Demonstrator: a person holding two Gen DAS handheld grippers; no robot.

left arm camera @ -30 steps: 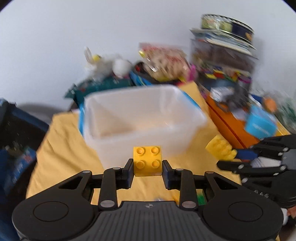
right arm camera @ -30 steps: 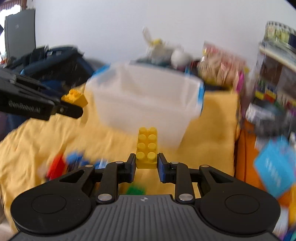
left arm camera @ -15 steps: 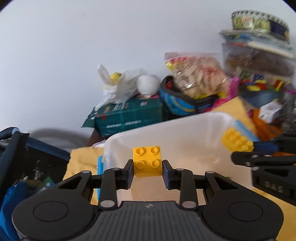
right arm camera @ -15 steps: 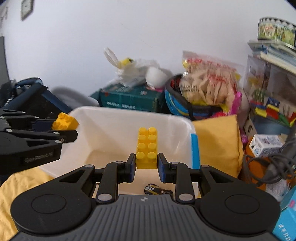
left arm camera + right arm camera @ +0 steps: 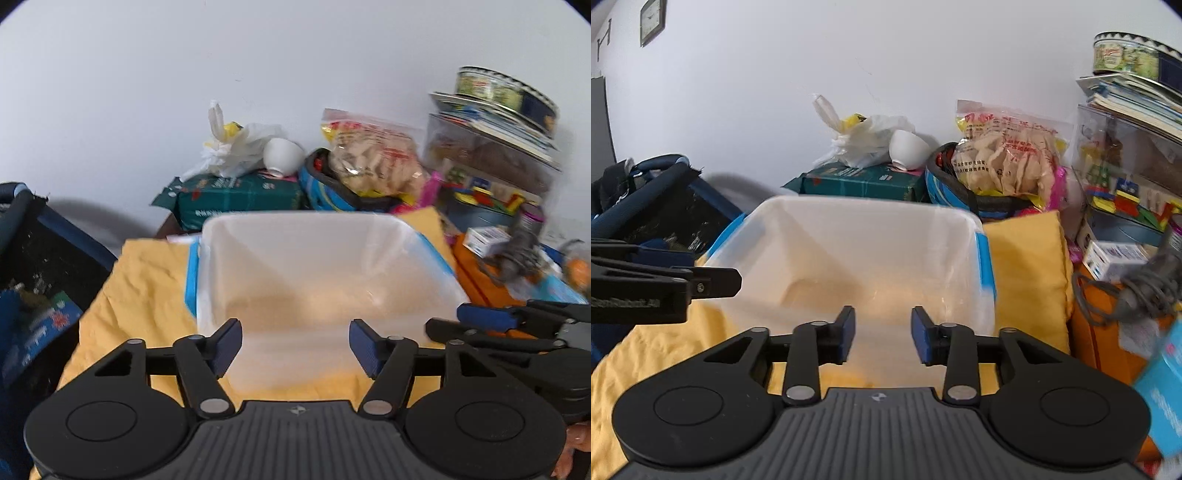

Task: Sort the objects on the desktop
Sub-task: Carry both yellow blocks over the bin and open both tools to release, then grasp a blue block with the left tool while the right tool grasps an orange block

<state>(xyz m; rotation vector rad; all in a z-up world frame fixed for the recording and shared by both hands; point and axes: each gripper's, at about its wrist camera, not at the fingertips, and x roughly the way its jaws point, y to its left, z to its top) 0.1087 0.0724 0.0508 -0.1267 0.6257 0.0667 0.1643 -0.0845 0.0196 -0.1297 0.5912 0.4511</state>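
White wall (image 5: 775, 92) stood behind everything, and a small clock (image 5: 652, 20) hung high up on its left side. Low down, a yellow cloth (image 5: 147, 280) covered the desk.

At the far left sat a dark blue bag (image 5: 661, 206). Next to it, in the middle, was the big clear plastic box (image 5: 321, 266) with blue handles. It stood on the yellow cloth. Its inside looked blurry, and no blocks could be made out in it.

Behind the box lay a green pack (image 5: 864, 181). A white plastic bag (image 5: 864, 140) and a white bowl (image 5: 908, 149) rested on top of the pack. The bowl was tipped on its side. To the right of them was a clear bag of snacks (image 5: 1004, 155), sitting in a blue and black basket (image 5: 332, 188).

The left gripper (image 5: 295, 343) was held in front of the near wall of the box. Its two blue pads were wide apart and held nothing. The right gripper (image 5: 882, 332) was also at the near side of the box. Its pads were apart too, with nothing between them. In the left camera's view, the right gripper reached in from the right edge, just beside the box.

Farther right, a small white carton (image 5: 1115, 254) sat by a grey tangle of cord (image 5: 1145, 288). Books (image 5: 1134, 103) were piled at the far right, with a round tin (image 5: 1130, 55) on top.
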